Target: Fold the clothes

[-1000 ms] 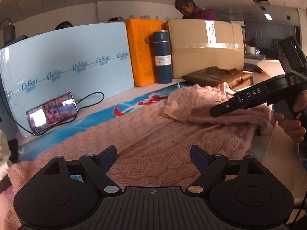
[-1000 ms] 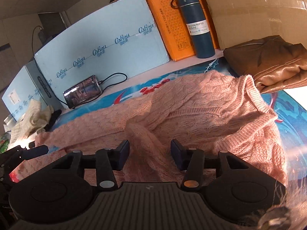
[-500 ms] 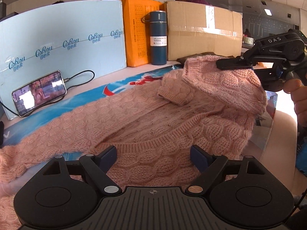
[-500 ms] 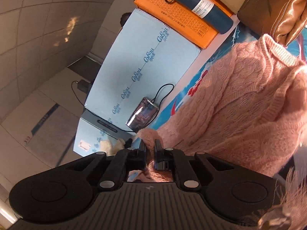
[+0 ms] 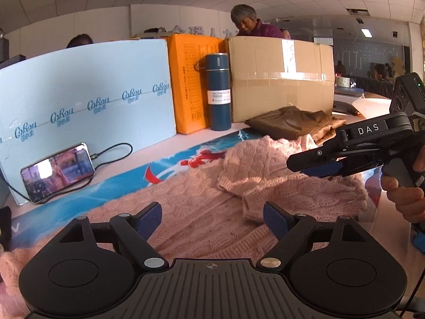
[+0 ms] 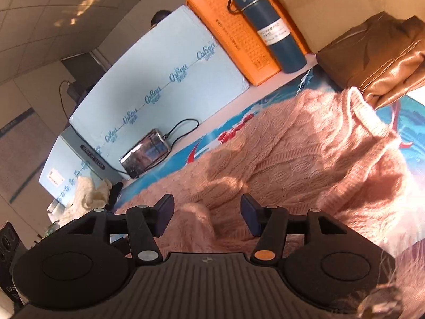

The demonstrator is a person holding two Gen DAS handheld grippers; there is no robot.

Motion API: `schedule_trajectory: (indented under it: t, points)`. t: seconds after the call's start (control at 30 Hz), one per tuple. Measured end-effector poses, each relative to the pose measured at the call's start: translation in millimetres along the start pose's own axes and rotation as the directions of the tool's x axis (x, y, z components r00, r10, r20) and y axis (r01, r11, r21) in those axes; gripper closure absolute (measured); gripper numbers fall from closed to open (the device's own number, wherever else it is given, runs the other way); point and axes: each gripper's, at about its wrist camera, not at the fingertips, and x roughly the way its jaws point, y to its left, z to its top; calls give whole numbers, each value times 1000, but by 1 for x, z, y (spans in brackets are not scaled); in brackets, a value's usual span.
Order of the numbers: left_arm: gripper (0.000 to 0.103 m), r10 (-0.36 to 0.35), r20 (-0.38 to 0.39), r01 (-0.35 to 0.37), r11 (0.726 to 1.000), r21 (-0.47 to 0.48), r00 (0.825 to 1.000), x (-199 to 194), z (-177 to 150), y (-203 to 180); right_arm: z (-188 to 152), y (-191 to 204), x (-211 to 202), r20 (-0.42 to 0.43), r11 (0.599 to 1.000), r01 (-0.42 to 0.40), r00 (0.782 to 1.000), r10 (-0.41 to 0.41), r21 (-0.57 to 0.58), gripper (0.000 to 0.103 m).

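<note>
The pink sweater is spread across the frame's lower centre. The left gripper is held wide apart above it, gripping nothing. The right gripper is opening, a sleeve fold lying unpinched between its jaws.

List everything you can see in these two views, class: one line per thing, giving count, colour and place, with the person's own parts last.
sweater: one, pink, spread on the table
brown garment: one, folded, behind the sweater
flask: one, dark blue, upright between the boxes
orange box: one, left of the flask
cardboard box: one, tan, right of the flask
blue board: one, pale, standing at the back
phone: one, leaning on the board, cable attached
cream knit: one, far left
people: several, behind the boxes
left gripper: fingers open over the sweater
right gripper: fingers opening, sleeve between them
</note>
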Motion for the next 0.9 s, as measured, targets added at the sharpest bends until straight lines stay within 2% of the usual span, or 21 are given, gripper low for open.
schedule_trajectory:
  t: [0.1,0.2,0.27,0.33,0.4,0.53,0.6,0.63,0.73,0.77,0.9]
  points:
    - [16,-48,10,48,996,71,999,14,14,-18,3,-7,-21,79,999,5,997,-8,37,47]
    - [12,-111,-14,112,985,131,994,38,24,-35,0,-12,-37,102,997,-52,994,46,55,42]
    - [12,-141,-28,144,981,131,990,55,26,-39,-5,-14,-44,107,998,-48,993,42,50,40]
    - [12,-191,-78,197,977,86,979,73,26,-35,-9,-17,-48,109,998,-30,994,24,47,38]
    - [12,-248,-134,250,968,-2,959,88,22,-24,-13,-24,-49,92,998,11,996,-17,63,38]
    - [14,-342,-162,324,938,-127,926,97,13,-7,-17,-34,-51,88,997,36,995,-42,74,38]
    - [27,-355,-172,335,932,-138,919,98,8,-6,-19,-39,-52,89,996,42,995,-48,79,38]
    - [48,-361,-177,341,931,-133,916,98,5,-7,-19,-41,-52,89,996,44,995,-51,80,38]
    - [90,-355,-157,345,934,-88,922,87,6,-11,-21,-43,-51,90,996,52,994,-58,68,38]
    - [96,-349,-140,339,937,-88,927,80,8,-11,-22,-43,-51,92,997,58,994,-63,58,38]
    - [97,-314,-99,299,944,-140,944,48,16,-1,-24,-37,-53,117,997,81,990,-82,9,37]
